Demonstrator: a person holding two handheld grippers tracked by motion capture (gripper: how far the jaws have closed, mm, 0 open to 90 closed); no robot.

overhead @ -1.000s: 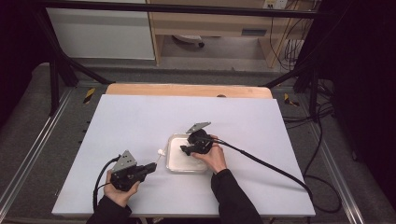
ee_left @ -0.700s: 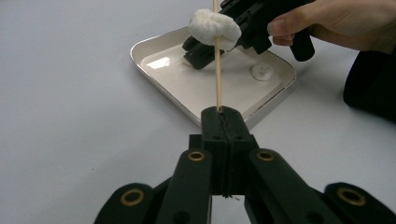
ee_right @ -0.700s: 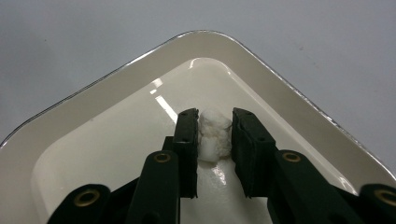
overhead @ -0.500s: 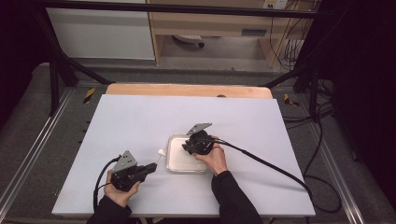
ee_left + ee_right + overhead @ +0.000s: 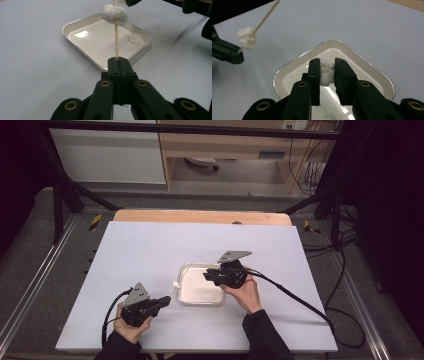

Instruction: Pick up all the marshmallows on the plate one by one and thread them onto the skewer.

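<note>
High view: right tongs (image 5: 207, 276) (over the tray (image 5: 186, 296)) have barely moved.

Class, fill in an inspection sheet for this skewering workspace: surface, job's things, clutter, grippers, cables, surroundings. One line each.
Surface: white table top, bare around the work; wooden edge at the far side.
Job's things: white tray; wooden skewer with one white fluffy piece threaded on it, held above the tray; a second white piece over the tray; a third piece lying in the tray.
Clutter: nothing seen.
Grippers: left hand-held gripper shut on the skewer's end; right hand-held gripper shut on the second white piece.
Cables: one black cable trails from the right gripper across the table; another loops behind the left.
Surroundings: black frame, wooden shelving, loose wires on the floor at right.
</note>
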